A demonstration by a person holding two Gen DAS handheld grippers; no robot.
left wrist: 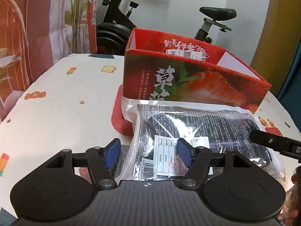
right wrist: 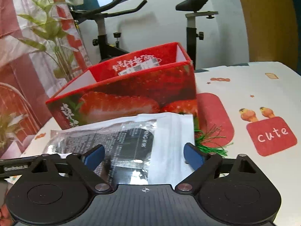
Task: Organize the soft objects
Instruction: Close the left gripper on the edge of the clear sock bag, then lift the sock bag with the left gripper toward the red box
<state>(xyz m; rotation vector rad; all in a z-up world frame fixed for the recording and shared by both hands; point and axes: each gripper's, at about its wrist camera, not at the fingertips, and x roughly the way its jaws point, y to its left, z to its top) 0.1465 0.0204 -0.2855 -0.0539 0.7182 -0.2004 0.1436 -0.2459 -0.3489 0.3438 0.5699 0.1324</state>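
Observation:
A clear plastic bag (left wrist: 197, 130) with a dark, text-printed garment inside lies flat on the table, just in front of a red strawberry box (left wrist: 188, 81) with an open top. My left gripper (left wrist: 149, 153) is open. Its blue pads stand over the bag's near end, with the label part between them and no bunching. In the right wrist view, the same bag (right wrist: 131, 141) lies before the box (right wrist: 131, 92). My right gripper (right wrist: 144, 158) is open wide, and its pads straddle the bag's white end without pressing it. One finger (left wrist: 272, 145) of the right gripper reaches in from the right.
A red mat (right wrist: 216, 116) lies under the box on the white patterned tablecloth (left wrist: 65, 103). Green tassel threads (right wrist: 210, 143) stick out beside the bag. An exercise bike (left wrist: 120, 22) stands behind the table and a floral curtain (left wrist: 28, 37) hangs at the left. A hand (left wrist: 295, 197) shows at the right edge.

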